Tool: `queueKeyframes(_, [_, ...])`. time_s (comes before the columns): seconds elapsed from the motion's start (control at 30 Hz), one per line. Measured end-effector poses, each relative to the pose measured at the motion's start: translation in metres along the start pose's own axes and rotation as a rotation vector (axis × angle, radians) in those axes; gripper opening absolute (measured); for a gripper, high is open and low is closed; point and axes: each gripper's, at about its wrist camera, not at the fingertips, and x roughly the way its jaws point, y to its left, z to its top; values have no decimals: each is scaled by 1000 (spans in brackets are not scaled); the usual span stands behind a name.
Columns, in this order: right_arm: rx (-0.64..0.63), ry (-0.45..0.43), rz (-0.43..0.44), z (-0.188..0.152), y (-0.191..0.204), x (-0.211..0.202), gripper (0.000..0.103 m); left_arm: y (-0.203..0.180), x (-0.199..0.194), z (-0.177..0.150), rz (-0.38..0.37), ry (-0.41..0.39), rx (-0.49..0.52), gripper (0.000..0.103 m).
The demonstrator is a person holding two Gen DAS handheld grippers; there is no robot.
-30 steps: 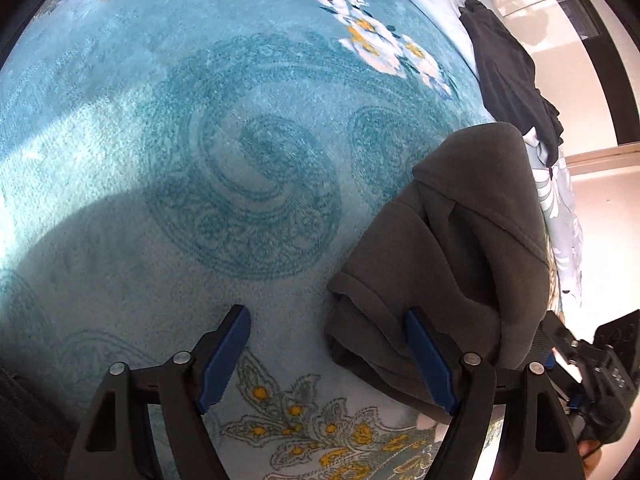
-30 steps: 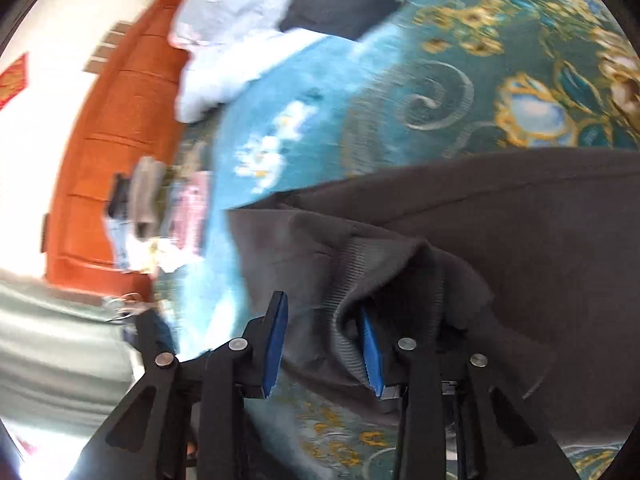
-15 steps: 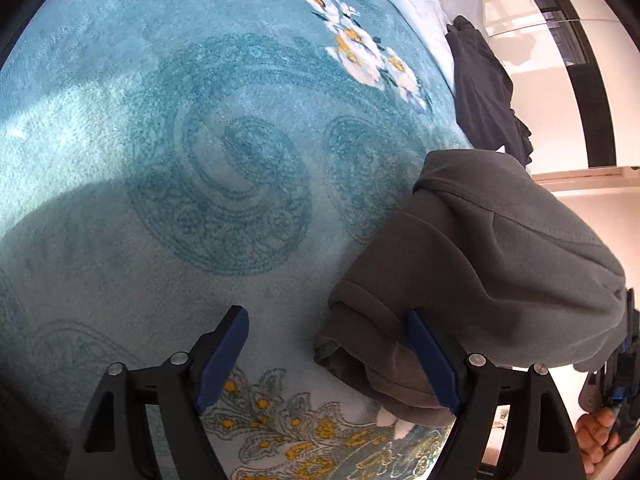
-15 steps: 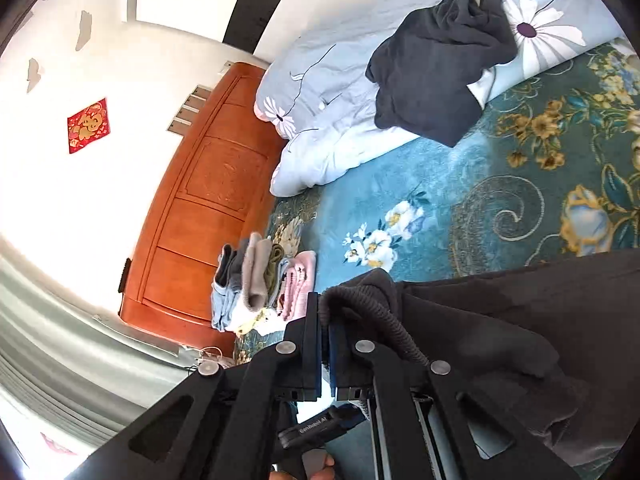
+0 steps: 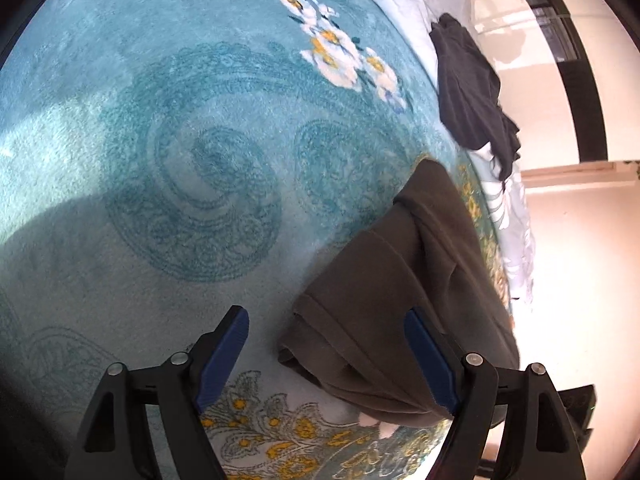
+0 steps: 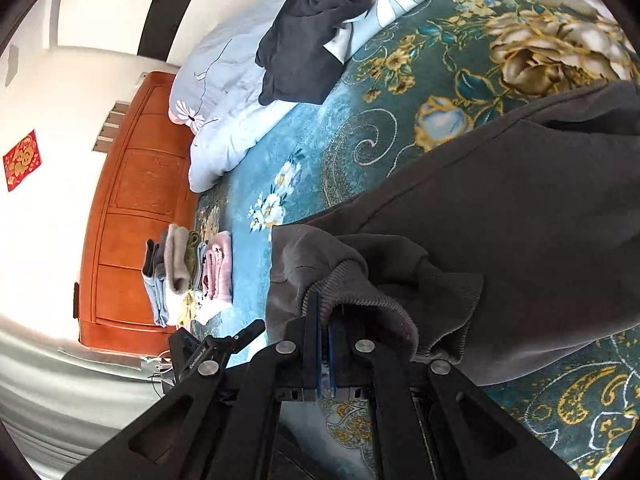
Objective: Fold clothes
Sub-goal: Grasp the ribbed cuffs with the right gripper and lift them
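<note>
Beside the teal floral bed blanket's (image 6: 304,152) near edge, right hand-held gripper (image 6: 325,320) pinching soft dark grey sweatshirt's (image 6: 520,216) ribbed cuff; left hand-held gripper (image 5: 328,354) spread wide. Floppy, light; best gripped at seams.

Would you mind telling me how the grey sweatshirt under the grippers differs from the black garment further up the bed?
The grey sweatshirt lies on the teal patterned blanket; the black garment sits crumpled on the pale blue duvet. The grey sweatshirt is lighter in colour, the black garment nearly black. The right gripper is shut on the grey sweatshirt's ribbed edge; nothing touches the black garment. Neither is folded yet.
</note>
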Motion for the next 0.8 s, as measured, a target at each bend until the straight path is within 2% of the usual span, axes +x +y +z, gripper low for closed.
queueKeyframes(0.13, [48,77,-126,-1,-20,24,4,0,12,-4,69,45,40,83])
queueKeyframes(0.23, [71,63,-108,-4,-24,21,5,-2,10,-4,77,44,57,83])
queueKeyframes(0.27, [73,53,-98,-4,-24,17,9,-1,10,-4,77,45,56,83])
queueKeyframes(0.3, [73,43,-94,-5,-25,12,26,-1,11,-4,75,46,54,83])
queueKeyframes(0.33, [77,43,-96,-5,-27,9,49,-1,11,-3,74,47,53,83])
queueKeyframes(0.37, [87,47,-98,-5,-30,6,54,1,11,-3,71,49,54,83])
queueKeyframes(0.6, [180,66,25,-19,-48,12,54,6,11,-3,57,59,42,83])
queueKeyframes(0.8, [199,85,11,-14,-51,33,55,10,9,-3,42,63,34,83])
